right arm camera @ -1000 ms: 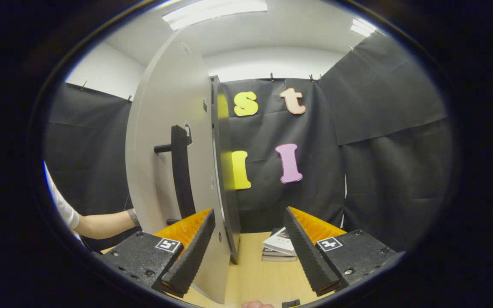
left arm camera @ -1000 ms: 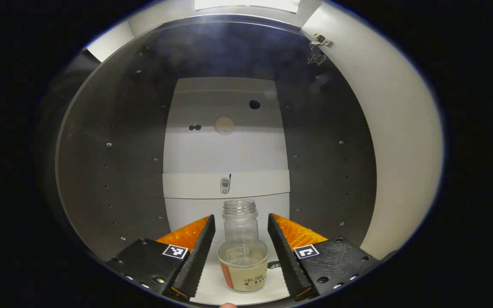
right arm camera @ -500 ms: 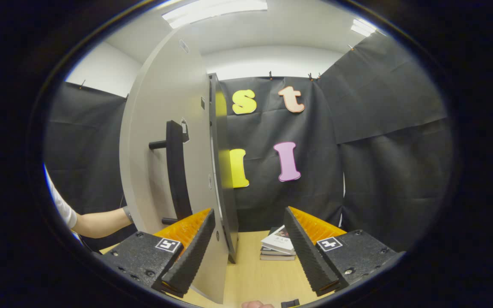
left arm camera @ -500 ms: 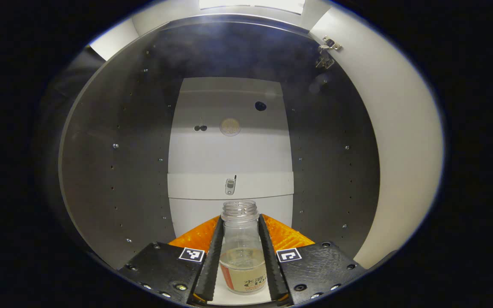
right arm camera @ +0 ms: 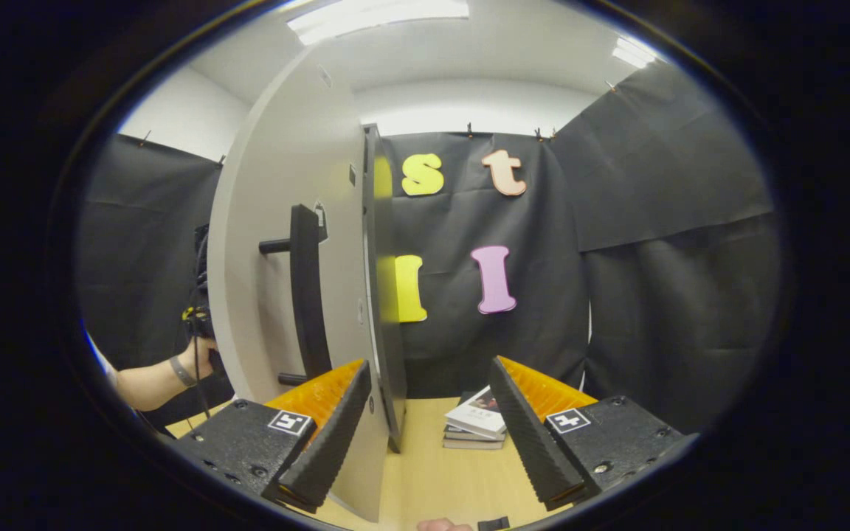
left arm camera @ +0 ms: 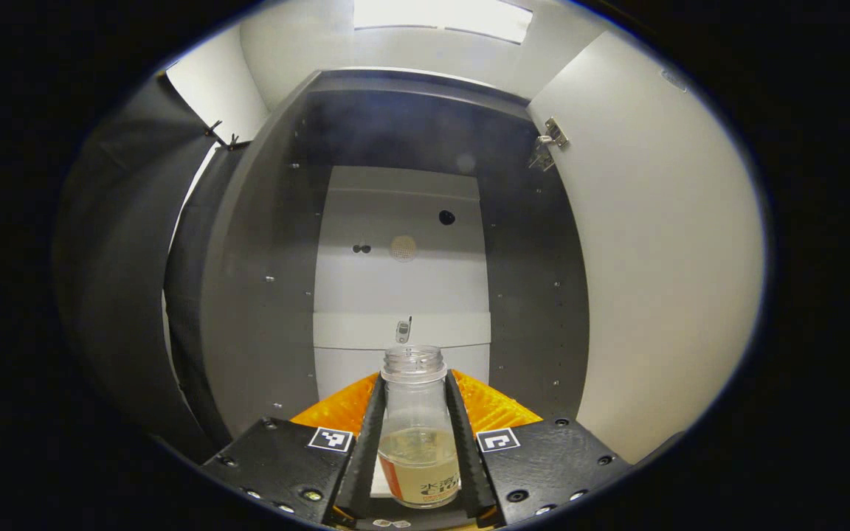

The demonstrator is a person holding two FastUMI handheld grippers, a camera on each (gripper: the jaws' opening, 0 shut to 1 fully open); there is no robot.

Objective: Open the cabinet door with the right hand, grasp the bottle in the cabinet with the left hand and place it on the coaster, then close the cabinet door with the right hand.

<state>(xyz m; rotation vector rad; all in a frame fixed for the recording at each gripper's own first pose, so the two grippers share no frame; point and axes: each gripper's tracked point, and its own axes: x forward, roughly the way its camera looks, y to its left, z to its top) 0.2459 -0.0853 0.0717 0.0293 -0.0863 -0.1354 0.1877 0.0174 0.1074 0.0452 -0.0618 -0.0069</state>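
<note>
A clear, capless bottle with pale liquid and an orange-and-white label stands upright between my left gripper's fingers, which are shut on its body. Behind it is the dark cabinet interior with a white back panel; the bottle is at the cabinet's front opening. The open door's pale inner face with a hinge runs along the right. In the right gripper view my right gripper is open, its fingers straddling the free edge of the cabinet door without pressing it. The door's black bar handle is just above the left finger.
A small stack of books lies on the wooden table beyond the right gripper. A person's hand and forearm, holding the other gripper, show left of the door. Black cloth walls enclose the booth.
My left gripper closed on the bottle, then drew back out of the cabinet with it, so the cabinet looks farther away. The person's forearm pulled back left of the door. The right gripper barely moved.
</note>
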